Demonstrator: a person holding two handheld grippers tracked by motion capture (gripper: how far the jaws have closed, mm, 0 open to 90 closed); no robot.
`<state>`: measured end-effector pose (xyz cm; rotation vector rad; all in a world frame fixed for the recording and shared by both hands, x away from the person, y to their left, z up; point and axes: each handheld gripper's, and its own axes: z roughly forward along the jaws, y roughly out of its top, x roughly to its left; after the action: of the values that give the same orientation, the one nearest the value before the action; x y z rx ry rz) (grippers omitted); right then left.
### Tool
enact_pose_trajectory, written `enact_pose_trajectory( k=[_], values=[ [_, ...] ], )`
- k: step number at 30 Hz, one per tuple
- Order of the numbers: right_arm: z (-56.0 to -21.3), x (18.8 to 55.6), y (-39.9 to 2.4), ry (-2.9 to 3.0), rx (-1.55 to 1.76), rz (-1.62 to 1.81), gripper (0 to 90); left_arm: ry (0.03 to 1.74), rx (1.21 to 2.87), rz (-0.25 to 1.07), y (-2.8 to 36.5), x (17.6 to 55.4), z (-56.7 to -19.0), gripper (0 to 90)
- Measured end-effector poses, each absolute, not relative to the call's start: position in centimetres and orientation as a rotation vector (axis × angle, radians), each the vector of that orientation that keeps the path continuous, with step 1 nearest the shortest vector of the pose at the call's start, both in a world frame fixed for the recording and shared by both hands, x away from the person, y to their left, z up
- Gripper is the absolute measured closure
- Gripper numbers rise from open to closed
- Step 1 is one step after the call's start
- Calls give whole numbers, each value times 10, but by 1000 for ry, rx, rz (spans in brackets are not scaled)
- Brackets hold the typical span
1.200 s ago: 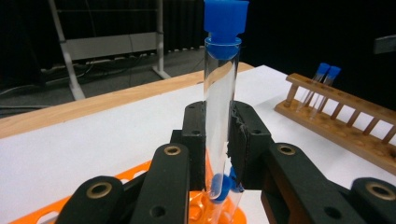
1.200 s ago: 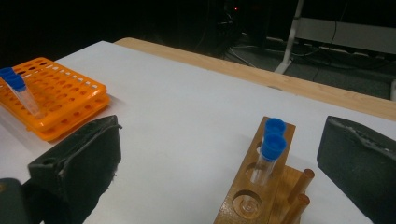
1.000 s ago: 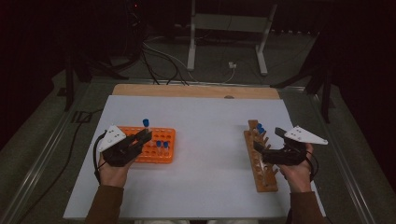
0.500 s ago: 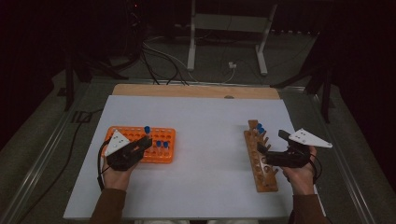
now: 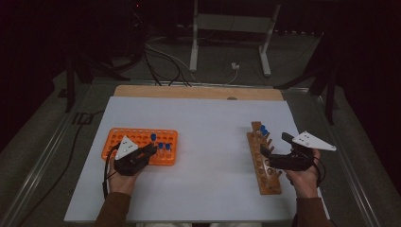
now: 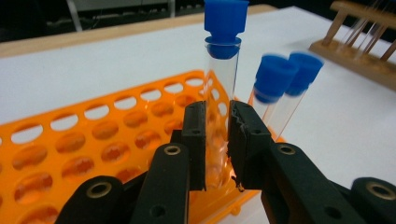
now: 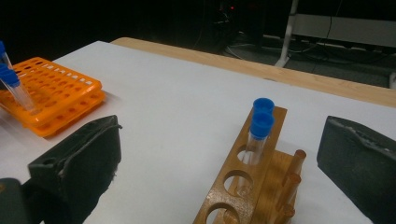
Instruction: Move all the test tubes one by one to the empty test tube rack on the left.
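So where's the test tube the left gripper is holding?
In the left gripper view, the blue-capped test tube stands clamped upright between the jaws, over the orange rack, left of two capped tubes.

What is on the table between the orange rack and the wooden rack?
Nothing. In the high view, only bare white table lies between the orange rack and the wooden rack.

Two blue-capped tubes (image 6: 282, 88) motion-blurred

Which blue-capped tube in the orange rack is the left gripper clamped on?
The upright tube nearest the camera, between the left gripper's jaws; the other two lean free behind.
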<state>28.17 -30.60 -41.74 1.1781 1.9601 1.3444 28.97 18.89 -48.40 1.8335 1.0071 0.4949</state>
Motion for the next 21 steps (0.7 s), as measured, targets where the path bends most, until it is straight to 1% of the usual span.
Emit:
enact_pose_trajectory(
  k=[2,12,14,21],
  values=[
    [-418,282,-306,1960,1179,1344,0,1015,1860,498,188,289,-486,780],
    [-420,281,-307,1965,1176,1310,0,1027,1858,491,189,287,-486,781],
    [-420,281,-306,1964,1177,1316,0,1028,1885,498,189,287,-487,781],
    [-421,281,-303,1973,1167,1298,0,1036,1898,493,189,287,-489,782]
  ],
)
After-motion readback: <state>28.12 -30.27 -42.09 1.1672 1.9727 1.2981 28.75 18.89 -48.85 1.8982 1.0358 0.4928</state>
